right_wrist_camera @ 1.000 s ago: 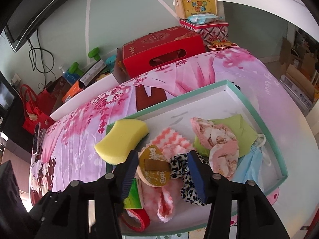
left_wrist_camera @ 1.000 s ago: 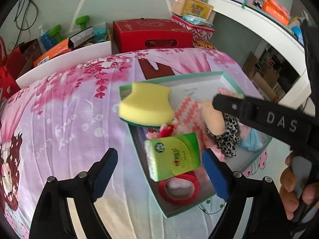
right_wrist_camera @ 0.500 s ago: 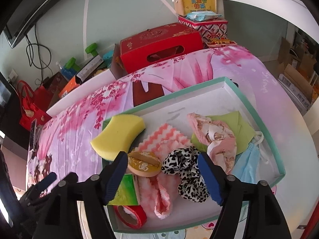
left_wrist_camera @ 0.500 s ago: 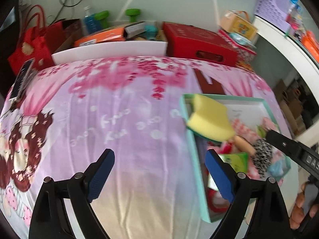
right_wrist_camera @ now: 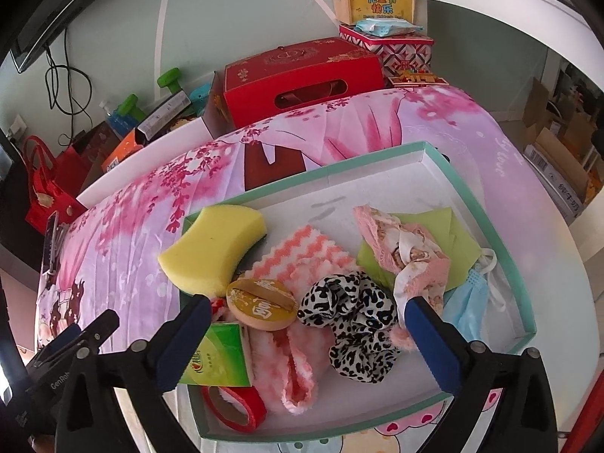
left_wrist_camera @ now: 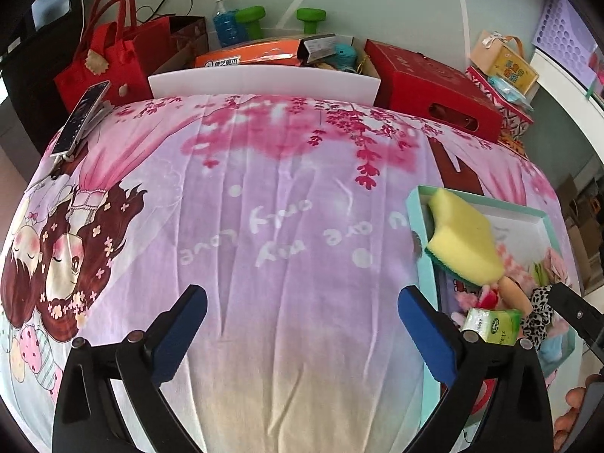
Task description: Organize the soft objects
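Observation:
A shallow teal-rimmed tray (right_wrist_camera: 487,204) on the pink printed sheet holds soft things: a yellow sponge (right_wrist_camera: 213,247) on its left rim, a leopard scrunchie (right_wrist_camera: 351,317), a pink zigzag cloth (right_wrist_camera: 302,253), a pink patterned fabric piece (right_wrist_camera: 404,253), a green cloth (right_wrist_camera: 453,238), a blue face mask (right_wrist_camera: 468,302), a fluffy pink item (right_wrist_camera: 290,370), a green tissue pack (right_wrist_camera: 221,356) and a round tan puff (right_wrist_camera: 262,304). My right gripper (right_wrist_camera: 305,322) is open and empty above the scrunchie. My left gripper (left_wrist_camera: 302,317) is open and empty over bare sheet, left of the tray (left_wrist_camera: 424,264).
A red tape roll (right_wrist_camera: 234,404) lies in the tray's near corner. Beyond the bed stand a red gift box (right_wrist_camera: 302,75), a white bin (left_wrist_camera: 264,83) of items and a red bag (left_wrist_camera: 109,60). A phone (left_wrist_camera: 81,117) lies at the sheet's far left.
My left gripper has swung left, away from the tray, and now faces bare sheet. My right gripper has opened wider and drawn back slightly; the round puff lies free in the tray.

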### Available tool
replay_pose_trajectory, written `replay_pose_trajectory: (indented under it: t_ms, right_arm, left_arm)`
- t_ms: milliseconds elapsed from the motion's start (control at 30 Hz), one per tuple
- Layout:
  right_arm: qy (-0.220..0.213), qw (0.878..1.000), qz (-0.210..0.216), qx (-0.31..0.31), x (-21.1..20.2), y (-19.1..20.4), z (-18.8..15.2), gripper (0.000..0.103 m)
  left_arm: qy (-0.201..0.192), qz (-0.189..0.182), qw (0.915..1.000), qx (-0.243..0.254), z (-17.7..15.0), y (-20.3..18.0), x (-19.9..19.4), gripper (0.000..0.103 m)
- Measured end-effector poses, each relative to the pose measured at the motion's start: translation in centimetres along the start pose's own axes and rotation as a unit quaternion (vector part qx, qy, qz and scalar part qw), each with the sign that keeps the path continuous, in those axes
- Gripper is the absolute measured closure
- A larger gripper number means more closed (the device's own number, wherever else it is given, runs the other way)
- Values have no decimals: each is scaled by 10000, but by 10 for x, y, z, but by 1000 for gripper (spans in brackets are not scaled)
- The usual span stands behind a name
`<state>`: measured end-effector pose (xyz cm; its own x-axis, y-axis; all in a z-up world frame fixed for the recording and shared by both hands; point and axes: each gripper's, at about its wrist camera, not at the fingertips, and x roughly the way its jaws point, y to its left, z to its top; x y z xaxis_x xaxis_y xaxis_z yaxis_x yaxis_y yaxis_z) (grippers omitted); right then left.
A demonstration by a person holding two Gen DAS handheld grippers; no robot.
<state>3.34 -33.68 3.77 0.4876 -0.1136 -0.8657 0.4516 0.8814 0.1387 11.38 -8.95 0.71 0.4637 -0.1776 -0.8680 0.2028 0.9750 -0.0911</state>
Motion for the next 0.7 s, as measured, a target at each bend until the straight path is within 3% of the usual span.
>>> replay_pose_trajectory:
  t_ms: [500,700]
  right_arm:
    - [62,9990,-167,-416,-3,21,-11,0]
    - [108,9975,-172,-674,-7,36,-24,0]
  left_arm:
    - [-46,368,9992,121,-5,3,-12,2]
    - [-119,876,9960,164,-21,10,-20,2]
